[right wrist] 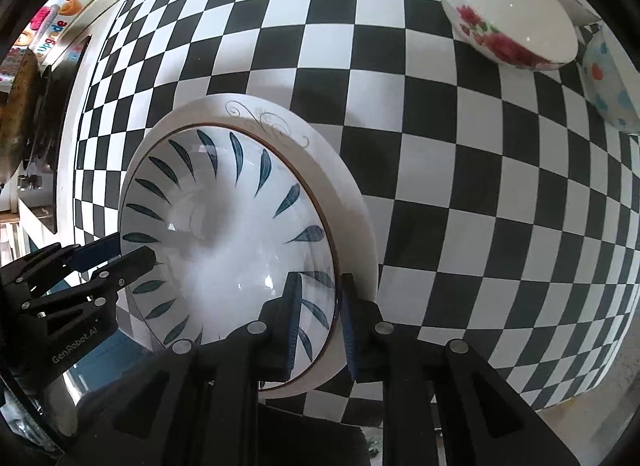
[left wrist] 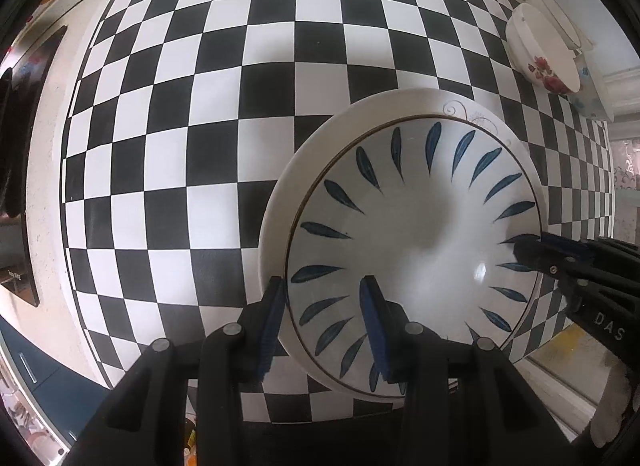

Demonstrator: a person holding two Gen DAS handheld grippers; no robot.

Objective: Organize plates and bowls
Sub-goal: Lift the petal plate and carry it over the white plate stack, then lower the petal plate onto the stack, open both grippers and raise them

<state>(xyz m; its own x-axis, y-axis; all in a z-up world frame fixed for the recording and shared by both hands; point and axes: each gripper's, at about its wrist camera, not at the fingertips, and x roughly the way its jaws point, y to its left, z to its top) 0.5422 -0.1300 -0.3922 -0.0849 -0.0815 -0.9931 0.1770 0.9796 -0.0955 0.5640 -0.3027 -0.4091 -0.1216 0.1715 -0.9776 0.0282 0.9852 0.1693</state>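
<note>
Blue pads of the left gripper [left wrist: 322, 322] are clamped across the near rim of the leaf-patterned bowl [left wrist: 416, 234]; the right gripper [right wrist: 320, 322] is clamped on the opposite rim. The bowl is nested on a white plate [left wrist: 280, 201], over the checkered mat [left wrist: 200, 105]. The flowered bowl [right wrist: 504, 21] lies well apart, toward the right gripper's side.

Your left gripper [left wrist: 322, 322] points straight down, black jaws with blue pads clamped narrow; your right gripper [right wrist: 320, 322] tilts steeply down, clamped likewise opposite.
</note>
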